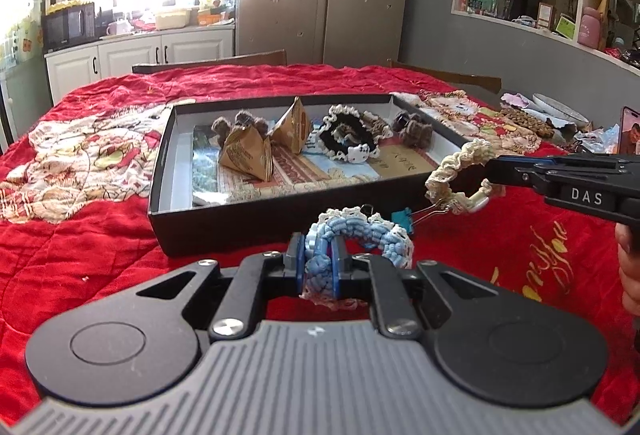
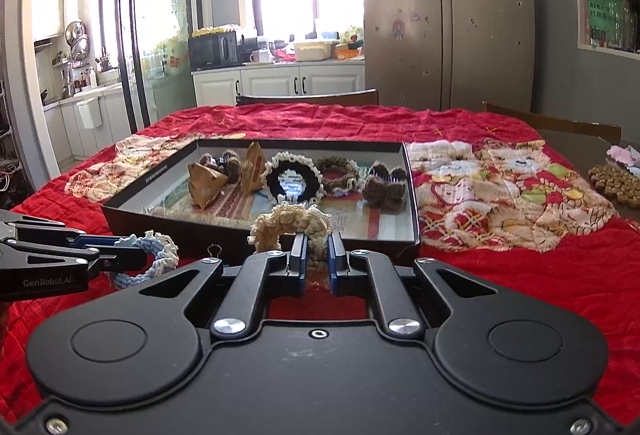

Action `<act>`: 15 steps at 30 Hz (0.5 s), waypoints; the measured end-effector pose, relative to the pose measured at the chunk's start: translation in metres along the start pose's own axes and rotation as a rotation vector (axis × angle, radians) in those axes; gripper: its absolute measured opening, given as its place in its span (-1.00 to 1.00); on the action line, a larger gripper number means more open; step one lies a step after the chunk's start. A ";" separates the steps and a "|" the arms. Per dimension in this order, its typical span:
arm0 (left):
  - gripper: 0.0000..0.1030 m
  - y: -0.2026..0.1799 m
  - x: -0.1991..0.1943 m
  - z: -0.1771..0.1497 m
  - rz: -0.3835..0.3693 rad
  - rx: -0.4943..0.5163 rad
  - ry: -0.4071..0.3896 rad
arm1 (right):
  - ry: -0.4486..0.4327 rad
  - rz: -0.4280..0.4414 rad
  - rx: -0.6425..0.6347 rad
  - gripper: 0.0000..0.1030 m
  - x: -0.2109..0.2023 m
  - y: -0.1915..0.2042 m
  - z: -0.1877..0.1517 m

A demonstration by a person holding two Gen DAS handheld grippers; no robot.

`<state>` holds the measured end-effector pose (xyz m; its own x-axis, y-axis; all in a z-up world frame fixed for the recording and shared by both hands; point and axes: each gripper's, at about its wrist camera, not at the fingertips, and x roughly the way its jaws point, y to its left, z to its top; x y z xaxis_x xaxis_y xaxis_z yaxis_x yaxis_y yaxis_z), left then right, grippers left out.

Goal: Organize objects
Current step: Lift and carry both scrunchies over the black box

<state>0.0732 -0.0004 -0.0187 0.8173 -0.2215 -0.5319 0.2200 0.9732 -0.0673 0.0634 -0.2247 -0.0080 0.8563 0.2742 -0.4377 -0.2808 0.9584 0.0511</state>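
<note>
My left gripper [image 1: 318, 261] is shut on a blue and white crochet scrunchie [image 1: 360, 233], held just in front of the black box [image 1: 256, 223]; it also shows in the right wrist view [image 2: 148, 259]. My right gripper [image 2: 318, 255] is shut on a cream crochet scrunchie [image 2: 288, 221], seen from the left wrist view [image 1: 456, 171] above the box's near right corner. A teal binder clip [image 1: 402, 225] lies on the cloth between them. The box [image 2: 168, 223] holds two brown paper packets [image 1: 248, 155], a black scrunchie [image 1: 348, 137] and brown furry clips [image 1: 416, 131].
A red quilted cloth [image 1: 100, 235] covers the table. At the far right are a beaded mat [image 1: 524, 121], a plate [image 1: 560, 107] and a phone [image 1: 630, 131]. Chair backs [image 1: 212, 61] stand behind the table. A fridge and kitchen cabinets are farther back.
</note>
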 end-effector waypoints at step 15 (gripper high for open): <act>-0.70 -0.005 -0.020 0.019 -0.010 0.015 -0.072 | -0.079 0.002 -0.006 -0.81 -0.026 0.000 0.017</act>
<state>0.0658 -0.0019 0.0086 0.8512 -0.2357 -0.4690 0.2361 0.9699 -0.0590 0.0491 -0.2305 0.0189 0.8874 0.2813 -0.3653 -0.2847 0.9575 0.0460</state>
